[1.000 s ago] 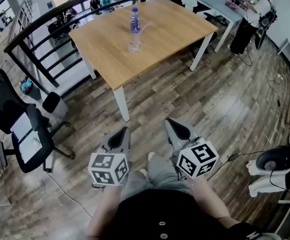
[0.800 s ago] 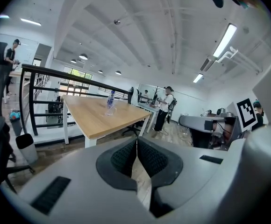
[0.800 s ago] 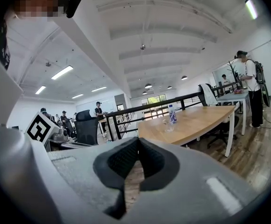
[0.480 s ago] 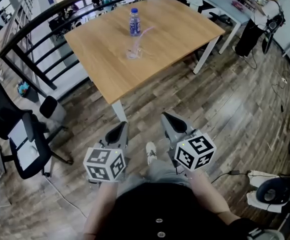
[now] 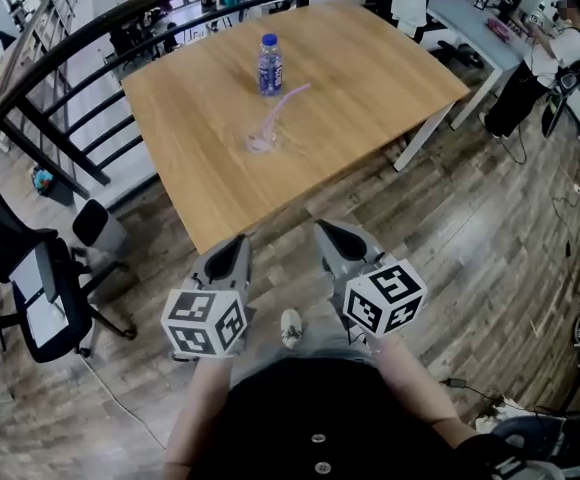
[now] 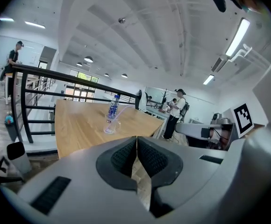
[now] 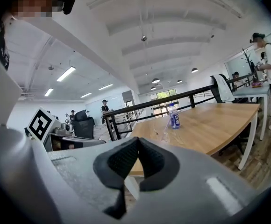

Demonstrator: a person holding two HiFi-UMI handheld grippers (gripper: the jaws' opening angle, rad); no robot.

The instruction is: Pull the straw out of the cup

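A clear cup (image 5: 262, 141) stands near the middle of a wooden table (image 5: 190, 168), with a pale pink straw (image 5: 286, 101) leaning out of it to the right. The cup (image 6: 110, 126) and straw (image 7: 169, 125) also show small and far ahead in both gripper views. My left gripper (image 5: 232, 252) is shut and empty, held short of the table's near edge. My right gripper (image 5: 331, 238) is beside it, also shut and empty. In their own views the left gripper (image 6: 137, 139) and right gripper (image 7: 138, 142) show pads pressed together.
A water bottle (image 5: 269, 65) with a blue label stands just behind the cup. A black railing (image 5: 70, 63) runs along the table's left and far sides. An office chair (image 5: 30, 288) is at the left. A person (image 5: 558, 43) stands by a white desk (image 5: 470, 13) at the far right.
Both grippers have moved forward toward the table, which now lies nearer and lower in the head view. Their jaws have stayed shut.
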